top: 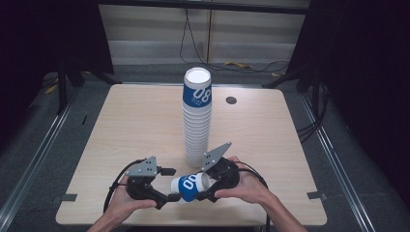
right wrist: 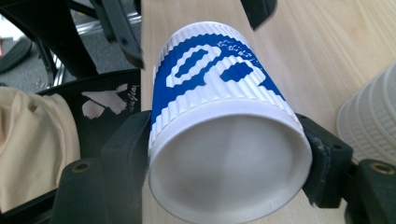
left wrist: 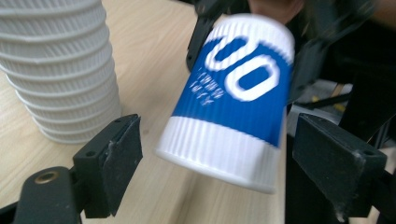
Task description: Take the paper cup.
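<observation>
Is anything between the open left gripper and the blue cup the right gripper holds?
Nothing visible. The blue cup, clamped near its rim by the right gripper, hangs sideways between the left gripper's open jaws. The cup stack stands off to the side.

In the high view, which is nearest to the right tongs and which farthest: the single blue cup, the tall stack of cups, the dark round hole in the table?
1. The single blue cup, lying sideways, gripped by the right tongs near the front edge.
2. The tall stack of cups, standing just behind, mid-table.
3. The dark round hole, far side, right of the stack.
</observation>
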Tool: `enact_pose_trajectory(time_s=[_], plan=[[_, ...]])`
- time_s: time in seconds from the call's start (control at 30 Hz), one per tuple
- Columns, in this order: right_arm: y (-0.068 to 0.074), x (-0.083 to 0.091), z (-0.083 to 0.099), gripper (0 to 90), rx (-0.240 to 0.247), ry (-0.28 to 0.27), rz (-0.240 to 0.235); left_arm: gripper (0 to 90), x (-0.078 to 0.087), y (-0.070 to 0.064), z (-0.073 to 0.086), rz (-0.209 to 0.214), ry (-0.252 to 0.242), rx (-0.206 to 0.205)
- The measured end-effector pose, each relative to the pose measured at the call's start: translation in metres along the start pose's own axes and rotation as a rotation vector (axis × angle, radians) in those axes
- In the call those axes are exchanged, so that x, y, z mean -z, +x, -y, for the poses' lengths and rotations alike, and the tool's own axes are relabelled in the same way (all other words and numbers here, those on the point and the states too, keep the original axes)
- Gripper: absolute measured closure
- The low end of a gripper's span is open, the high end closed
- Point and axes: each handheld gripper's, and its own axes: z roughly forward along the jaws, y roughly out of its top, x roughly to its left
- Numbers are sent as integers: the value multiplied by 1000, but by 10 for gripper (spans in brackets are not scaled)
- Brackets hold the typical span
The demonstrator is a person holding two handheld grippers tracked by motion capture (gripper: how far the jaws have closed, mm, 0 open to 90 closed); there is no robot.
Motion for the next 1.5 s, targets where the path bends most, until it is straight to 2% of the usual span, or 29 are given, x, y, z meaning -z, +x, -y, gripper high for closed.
enact_pose_trajectory(time_s=[0.13, 0.27, 0.4, 0.63, 0.83, 0.97, 1.07, 1.13, 1.3, 1.4, 1.5], plan=[[-1, 1, 10, 285, -25, -27, 9, 158, 4, 3, 0, -10, -38, 15], [-2, 5, 19, 284, -54, -75, 23, 158, 5, 6, 3, -8, -48, 31], [-3, 6, 29, 283, -89, -116, 30, 158, 6, 6, 3, -6, -59, 29], [-3, 13, 41, 283, -137, -239, 51, 156, 6, 4, 2, 9, -67, 45], [-5, 20, 50, 284, -190, -355, 43, 157, 9, 4, 1, 13, -89, 51], [-5, 21, 53, 284, -205, -402, 36, 157, 9, 3, -1, 18, -96, 52], [-3, 19, 55, 284, -207, -429, 53, 157, 8, 2, -1, 18, -102, 52], [-2, 17, 56, 285, -210, -456, 43, 157, 7, 1, -1, 19, -100, 52], [2, 15, 56, 284, -199, -471, 33, 157, 9, -3, -4, 19, -113, 41], [3, 14, 56, 284, -199, -486, 32, 156, 8, -3, -4, 32, -133, 62], [5, 12, 55, 284, -200, -494, 30, 156, 8, -3, -4, 32, -131, 63]])
